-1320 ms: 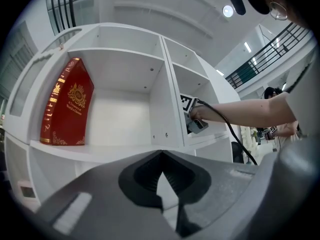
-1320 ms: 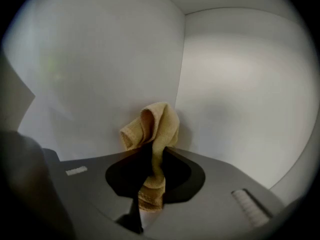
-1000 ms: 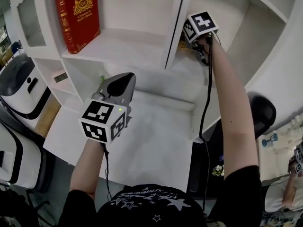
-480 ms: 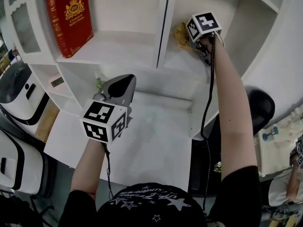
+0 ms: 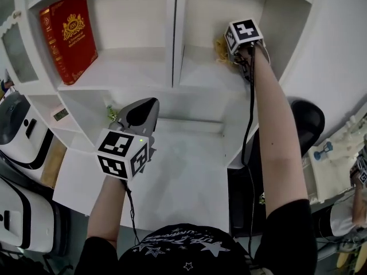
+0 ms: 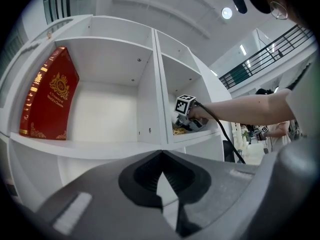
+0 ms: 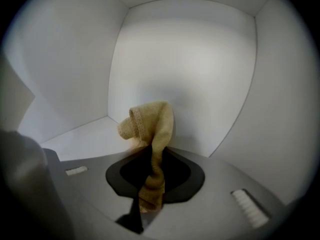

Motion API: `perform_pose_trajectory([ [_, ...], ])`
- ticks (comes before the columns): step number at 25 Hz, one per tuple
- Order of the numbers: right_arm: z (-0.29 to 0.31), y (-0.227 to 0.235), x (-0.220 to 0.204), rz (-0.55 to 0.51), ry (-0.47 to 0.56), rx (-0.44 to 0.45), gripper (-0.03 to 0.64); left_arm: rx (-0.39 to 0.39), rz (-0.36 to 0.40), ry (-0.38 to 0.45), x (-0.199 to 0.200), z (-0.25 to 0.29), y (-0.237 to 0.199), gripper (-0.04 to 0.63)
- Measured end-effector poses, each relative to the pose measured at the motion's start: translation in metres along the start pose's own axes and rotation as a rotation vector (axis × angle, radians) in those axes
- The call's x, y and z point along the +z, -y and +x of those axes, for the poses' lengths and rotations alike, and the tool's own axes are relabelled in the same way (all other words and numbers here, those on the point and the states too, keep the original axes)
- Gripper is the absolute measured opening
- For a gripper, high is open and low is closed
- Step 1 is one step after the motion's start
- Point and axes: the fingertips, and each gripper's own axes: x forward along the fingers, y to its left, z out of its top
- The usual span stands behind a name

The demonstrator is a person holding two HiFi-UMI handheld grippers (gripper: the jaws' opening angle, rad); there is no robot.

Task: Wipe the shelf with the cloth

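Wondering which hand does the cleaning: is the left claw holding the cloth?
No, the left claw is shut on nothing; the cloth sits pinched in the right claw.

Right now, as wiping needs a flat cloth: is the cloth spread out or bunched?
Bunched. The cloth is pinched in the right gripper, standing up as a folded wad, not spread over the shelf.

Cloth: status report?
Right tongs shut on cloth, inside shelf, right compartment. Left tongs shut, empty, out front and lower. Red book in left compartment, out of the way.
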Motion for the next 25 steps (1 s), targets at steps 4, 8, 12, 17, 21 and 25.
perform_pose_trajectory([
  [4,-0.002,0.010,-0.007,0.027,-0.027,-0.080,0.080,-0.018,-0.001,-0.002,-0.002,0.002,0.006,0.011],
  [8,-0.002,0.019,-0.010,0.040,-0.065,-0.155,0.080,-0.030,0.005,-0.005,-0.002,0.003,0.010,0.011],
  [12,-0.005,0.021,-0.008,-0.017,-0.088,-0.235,0.080,-0.036,0.003,-0.001,-0.001,0.002,0.010,0.011],
  [17,-0.006,0.022,-0.009,-0.022,-0.080,-0.243,0.080,-0.039,-0.004,0.003,-0.003,0.001,0.010,0.011],
  [21,-0.008,0.018,-0.003,-0.042,-0.043,-0.228,0.080,-0.038,-0.008,-0.001,-0.005,-0.003,0.009,0.011],
  [25,-0.024,0.002,-0.003,-0.005,-0.005,-0.159,0.080,-0.042,-0.015,-0.005,-0.007,-0.008,0.007,0.011],
])
